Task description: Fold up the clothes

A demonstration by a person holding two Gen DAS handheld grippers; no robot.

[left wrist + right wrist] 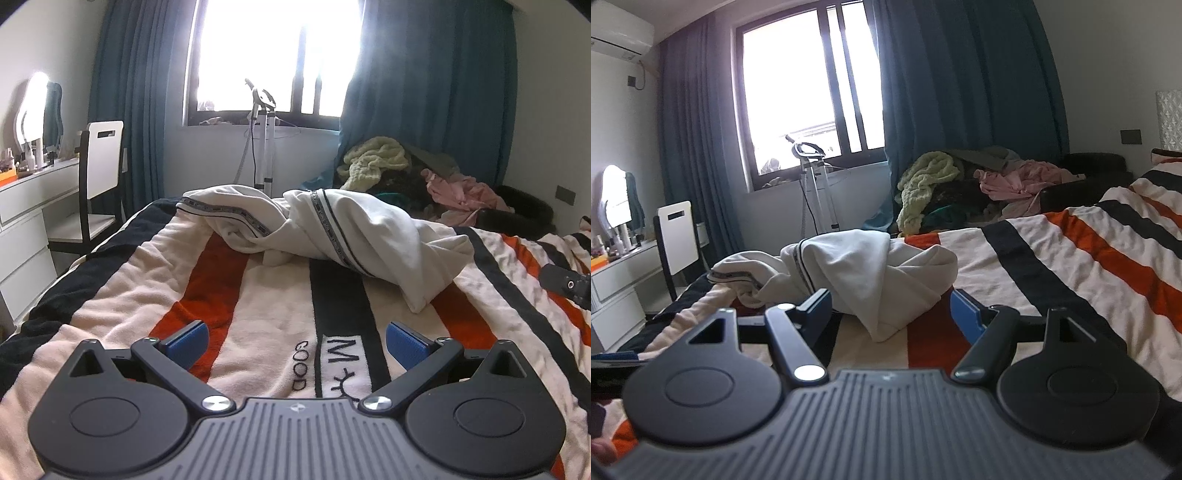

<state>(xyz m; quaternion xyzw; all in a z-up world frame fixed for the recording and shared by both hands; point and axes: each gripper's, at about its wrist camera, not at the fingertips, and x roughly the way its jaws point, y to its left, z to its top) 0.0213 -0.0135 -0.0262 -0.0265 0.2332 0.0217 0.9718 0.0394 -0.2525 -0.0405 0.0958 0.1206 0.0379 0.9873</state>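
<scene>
Item: crumpled cream-white fleece garment with black-and-grey printed tape trim (332, 225), heaped on my striped cream, orange and black blanket (258, 321), ahead of both tools. Handling, judged: light, soft, limp; it will sag and bunch, not slip. Best hold: the hem corner nearest me (882, 328). My left gripper (297, 345): jaws spread, empty. My right gripper (890, 310): spread, empty, nearly at the cloth.

The blanket (258, 314) has cream, orange and black stripes. The garment (369, 229) is white with dark patterned bands. Curtains (967, 81) are teal
</scene>
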